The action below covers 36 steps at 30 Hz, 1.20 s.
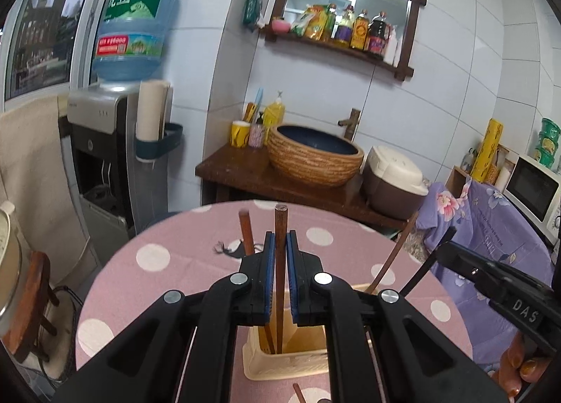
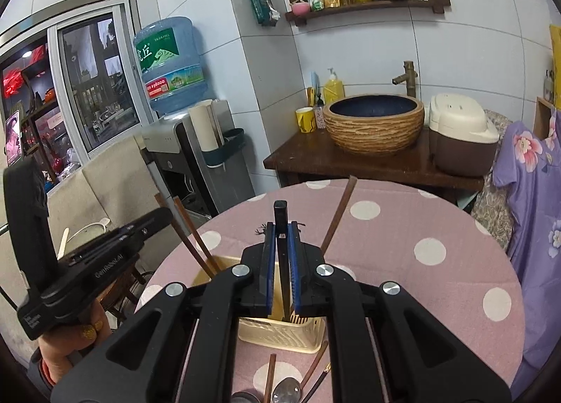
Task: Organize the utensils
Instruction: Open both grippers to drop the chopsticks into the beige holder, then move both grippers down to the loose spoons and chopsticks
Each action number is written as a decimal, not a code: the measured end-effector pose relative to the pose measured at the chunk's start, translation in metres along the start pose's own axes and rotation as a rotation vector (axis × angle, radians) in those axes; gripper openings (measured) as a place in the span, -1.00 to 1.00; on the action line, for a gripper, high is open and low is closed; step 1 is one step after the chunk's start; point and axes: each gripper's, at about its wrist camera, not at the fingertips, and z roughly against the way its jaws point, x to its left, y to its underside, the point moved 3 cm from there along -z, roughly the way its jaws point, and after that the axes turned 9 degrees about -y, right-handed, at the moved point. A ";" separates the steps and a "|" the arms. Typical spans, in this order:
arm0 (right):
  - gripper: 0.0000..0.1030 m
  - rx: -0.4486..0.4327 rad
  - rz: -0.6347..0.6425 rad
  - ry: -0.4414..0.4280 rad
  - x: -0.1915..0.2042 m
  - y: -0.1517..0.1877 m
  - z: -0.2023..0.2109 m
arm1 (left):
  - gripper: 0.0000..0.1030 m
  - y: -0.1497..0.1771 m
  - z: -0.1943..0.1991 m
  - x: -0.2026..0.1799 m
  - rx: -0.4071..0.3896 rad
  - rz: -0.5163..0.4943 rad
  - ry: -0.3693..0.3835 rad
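Left gripper (image 1: 279,245) is pinching a brown wooden chopstick (image 1: 281,224) between its blue pads, holding it upright with the lower end reaching down into the cream utensil holder (image 1: 280,364). Just to the left, a second brown chopstick (image 1: 246,231) is leaning in the same holder. Further right, a brown handle (image 1: 392,259) is slanting up out of the holder's far corner. Right gripper (image 2: 281,245) is squeezing a black chopstick (image 2: 281,217), also held upright, its tip sitting down inside the holder (image 2: 280,333) on the pink polka-dot tablecloth (image 2: 403,220). Close to the camera, a metal spoon (image 2: 286,390) and a few loose chopsticks (image 2: 270,375) are lying flat on the cloth in front of the holder, beside each other.
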 end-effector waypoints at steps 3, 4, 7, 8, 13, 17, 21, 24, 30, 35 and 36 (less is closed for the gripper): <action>-0.84 -0.009 -0.016 0.010 -0.006 0.006 -0.001 | -0.85 0.011 -0.009 0.002 0.018 0.002 -0.007; -0.84 -0.015 -0.021 0.012 -0.007 0.008 -0.001 | -0.85 0.013 -0.011 0.002 0.014 -0.003 -0.016; -0.69 -0.032 -0.006 0.030 -0.008 0.014 0.003 | -0.84 0.021 -0.012 0.004 0.008 -0.006 -0.034; -0.45 -0.041 0.004 0.037 -0.007 0.016 0.005 | -0.83 0.022 -0.010 0.005 0.006 -0.007 -0.037; 0.02 -0.116 0.052 0.089 -0.002 0.029 0.029 | 0.36 0.031 0.015 0.011 -0.065 0.015 -0.028; 0.23 -0.119 0.073 0.109 0.000 0.051 0.043 | 0.80 0.054 0.037 0.008 -0.092 -0.042 -0.044; 0.52 -0.101 0.145 0.158 0.006 0.083 0.048 | 0.90 0.082 0.048 0.006 -0.093 -0.089 -0.073; 0.61 -0.091 0.187 0.195 0.008 0.108 0.053 | 0.90 0.104 0.051 0.008 -0.069 -0.119 -0.110; 0.70 -0.026 0.131 0.221 -0.008 0.150 0.056 | 0.90 0.141 0.060 0.021 -0.081 -0.144 -0.221; 0.70 0.030 0.103 0.271 -0.019 0.183 0.062 | 0.90 0.172 0.057 0.024 0.013 -0.187 -0.224; 0.70 0.037 0.094 0.275 -0.021 0.188 0.063 | 0.90 0.178 0.058 0.025 0.029 -0.179 -0.211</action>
